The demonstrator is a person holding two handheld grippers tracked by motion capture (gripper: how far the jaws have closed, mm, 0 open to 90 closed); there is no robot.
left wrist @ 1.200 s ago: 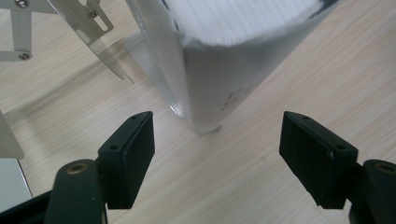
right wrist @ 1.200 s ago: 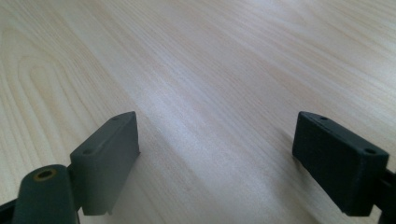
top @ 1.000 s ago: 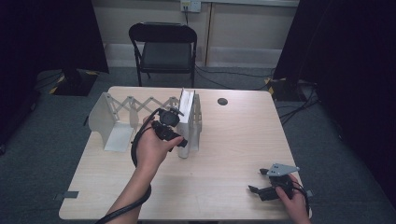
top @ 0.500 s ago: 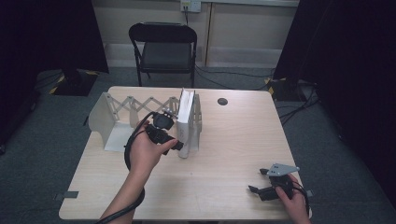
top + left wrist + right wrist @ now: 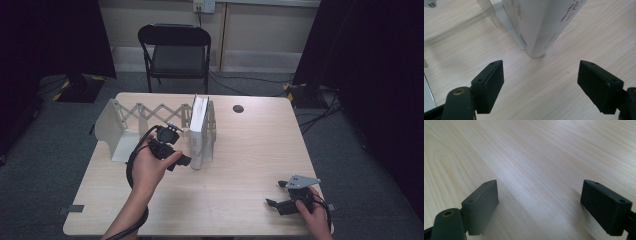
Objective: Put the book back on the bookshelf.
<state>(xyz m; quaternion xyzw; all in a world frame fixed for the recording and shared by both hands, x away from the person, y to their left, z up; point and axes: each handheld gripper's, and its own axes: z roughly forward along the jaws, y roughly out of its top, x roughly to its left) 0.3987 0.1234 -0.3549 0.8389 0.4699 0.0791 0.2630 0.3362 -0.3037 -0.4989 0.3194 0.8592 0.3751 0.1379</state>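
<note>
A white book [image 5: 198,131] stands upright against the right end plate of an expandable metal book rack [image 5: 131,119] on the wooden table [image 5: 235,150]. My left gripper [image 5: 184,161] is held just left of the book's near end, open, with nothing between its jaws. In the left gripper view the book's spine [image 5: 541,27] rises a short way ahead of my open left gripper [image 5: 540,77]. My right gripper [image 5: 272,199] rests low near the table's front right corner, open. In the right gripper view my right gripper [image 5: 539,202] is open over bare wood.
A black folding chair [image 5: 175,50] stands behind the table. A small dark round disc [image 5: 238,108] lies at the table's back right. The rack's left end plate [image 5: 111,129] stands wide of the book, with scissor links between. Cables run on the floor at right.
My left gripper has drawn back toward the front and slightly left, away from the book's side. The right gripper has stayed in place.
</note>
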